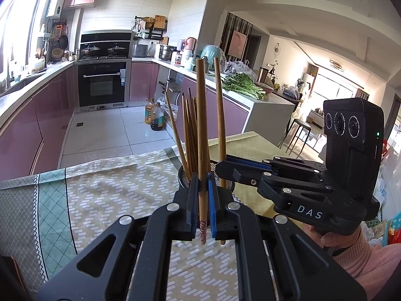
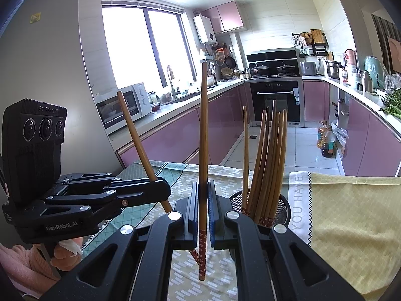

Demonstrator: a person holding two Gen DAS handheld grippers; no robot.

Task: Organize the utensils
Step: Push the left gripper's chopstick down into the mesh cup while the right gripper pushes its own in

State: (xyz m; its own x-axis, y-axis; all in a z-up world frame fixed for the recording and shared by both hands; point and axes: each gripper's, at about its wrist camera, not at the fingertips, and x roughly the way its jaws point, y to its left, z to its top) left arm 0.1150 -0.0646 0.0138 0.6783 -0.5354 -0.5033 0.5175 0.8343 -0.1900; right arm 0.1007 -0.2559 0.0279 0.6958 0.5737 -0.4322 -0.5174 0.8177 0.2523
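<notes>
Two loose chopsticks are being carried upright, patterned ends down, probably so they can drop into the mesh holder tip-up like the bundle of chopsticks already standing there. The left chopstick is sitting clamped between the closed fingers of the left tool. The right chopstick is being pinched likewise by the right tool, just beside the holder, above the cloth-covered table.

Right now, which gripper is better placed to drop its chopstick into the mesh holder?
Probably right gripper: its upright chopstick stands beside the mesh holder; the left gripper is farther.
</notes>
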